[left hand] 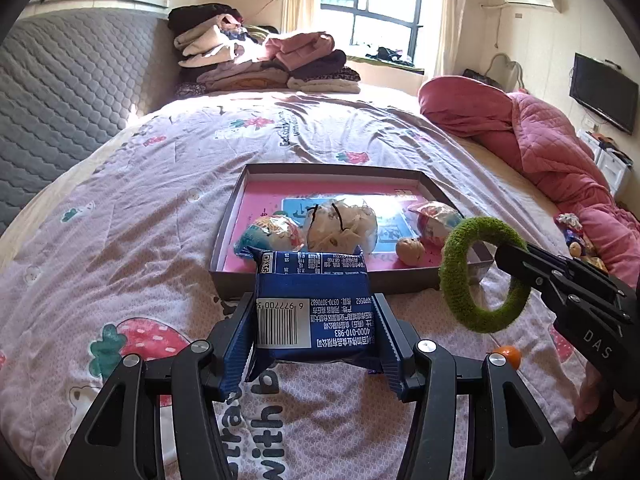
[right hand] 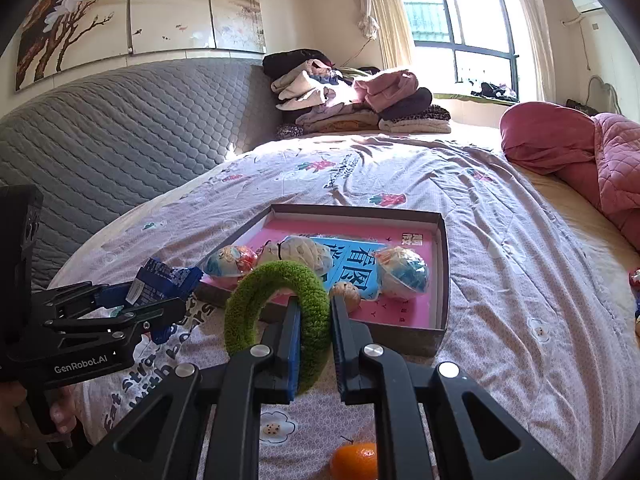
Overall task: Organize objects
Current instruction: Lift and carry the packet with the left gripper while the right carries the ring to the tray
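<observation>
My left gripper [left hand: 314,312] is shut on a blue snack packet [left hand: 316,308], held above the bedspread just short of the shallow box [left hand: 436,190]. My right gripper [right hand: 316,312] is shut on one side of a fuzzy green ring [right hand: 248,300], which hangs upright to the right of the packet [right hand: 168,280] and near the box's front right corner; the ring [left hand: 460,276] also shows in the left wrist view. Inside the pink-floored box [right hand: 440,264] lie two wrapped balls [right hand: 404,272], a cream mesh pouf [left hand: 340,224] and a walnut [left hand: 410,250].
A small orange [right hand: 354,460] lies on the bedspread below my right gripper. Several small items [left hand: 576,236] sit at the right by the pink quilt [left hand: 560,152]. Folded clothes [left hand: 260,60] are stacked at the far end; a grey padded headboard [left hand: 60,92] runs along the left.
</observation>
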### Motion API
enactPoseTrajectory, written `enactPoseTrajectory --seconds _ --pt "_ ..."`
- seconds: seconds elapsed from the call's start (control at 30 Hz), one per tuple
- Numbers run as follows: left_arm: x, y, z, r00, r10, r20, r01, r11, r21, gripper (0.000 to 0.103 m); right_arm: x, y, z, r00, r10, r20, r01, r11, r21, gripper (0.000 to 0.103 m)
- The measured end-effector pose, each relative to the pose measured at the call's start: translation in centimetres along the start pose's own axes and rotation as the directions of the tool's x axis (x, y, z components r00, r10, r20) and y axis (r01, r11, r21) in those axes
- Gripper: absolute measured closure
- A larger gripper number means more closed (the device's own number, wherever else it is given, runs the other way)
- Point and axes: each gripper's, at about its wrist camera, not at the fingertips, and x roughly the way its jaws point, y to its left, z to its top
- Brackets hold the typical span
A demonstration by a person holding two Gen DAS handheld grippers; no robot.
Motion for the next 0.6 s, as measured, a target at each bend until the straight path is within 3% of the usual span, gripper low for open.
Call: enactPoseTrajectory --seconds 0.6 --pt "2.7 0.1 2.8 0.998 -0.031 0.058 0.032 0.999 -0.013 0.045 1.1 -0.9 1.3 0.996 -0.066 0.067 0.064 0.997 0.041 0.089"
